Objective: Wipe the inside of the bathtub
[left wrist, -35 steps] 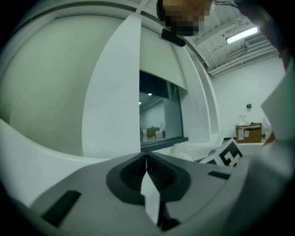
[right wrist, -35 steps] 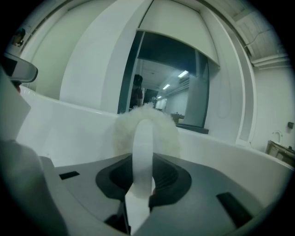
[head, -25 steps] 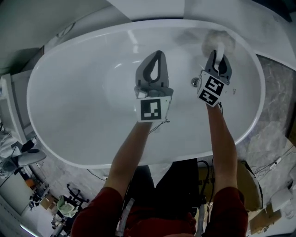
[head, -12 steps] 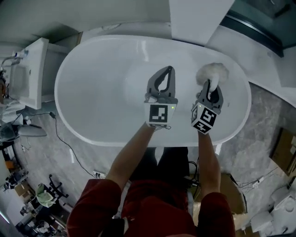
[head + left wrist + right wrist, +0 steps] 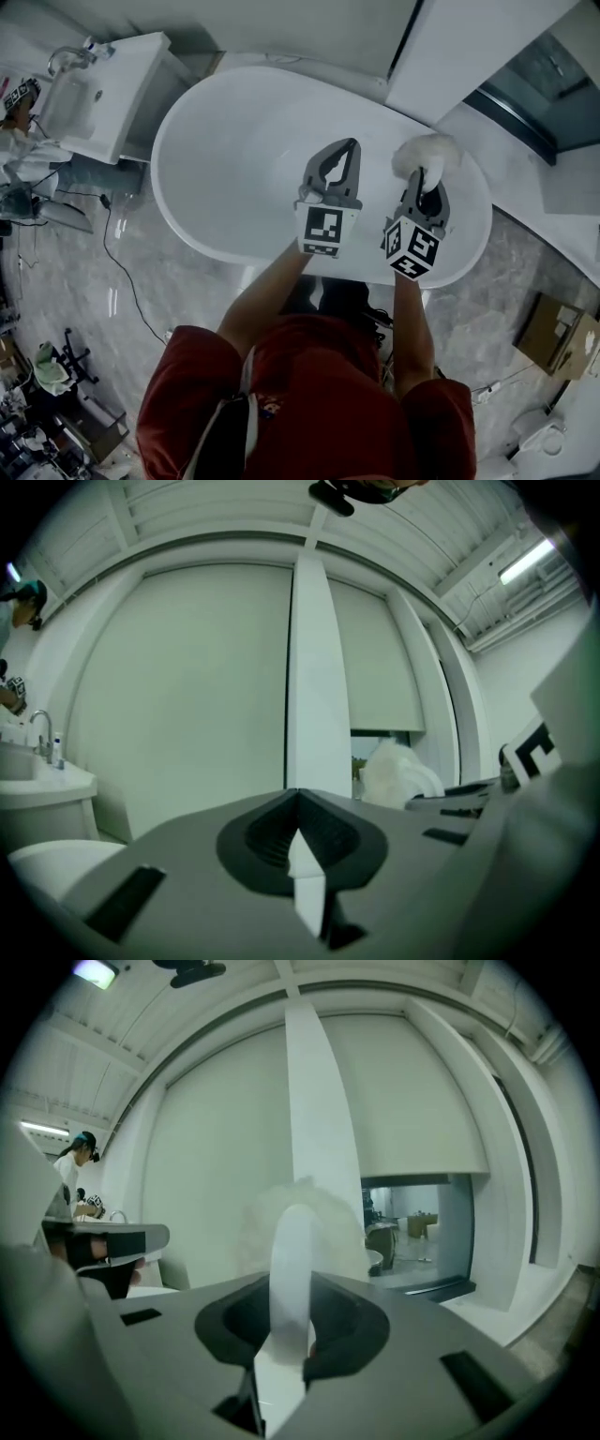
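Observation:
The white oval bathtub (image 5: pixel 234 159) lies below me, seen from high up. My right gripper (image 5: pixel 424 175) is held above the tub's right end, shut on the white handle (image 5: pixel 291 1260) of a fluffy white wiping pad (image 5: pixel 427 150). The pad (image 5: pixel 314 1213) sticks out past the jaws and is lifted off the tub, facing the wall. My left gripper (image 5: pixel 351 144) hovers over the tub's middle, beside the right one, its jaws (image 5: pixel 298 797) closed together with nothing between them. The pad (image 5: pixel 395 772) also shows at the right of the left gripper view.
A white washbasin unit (image 5: pixel 103 84) with a tap stands past the tub's left end. A cable (image 5: pixel 117 272) trails over the marble floor at the left. A white partition (image 5: pixel 469 47) rises behind the tub, and a cardboard box (image 5: pixel 555 330) sits at the right. A person (image 5: pixel 73 1168) stands near the basin.
Both grippers have risen out of the tub and the head view has pulled back and up. The pad has left the tub's far inner wall, still held in the right gripper.

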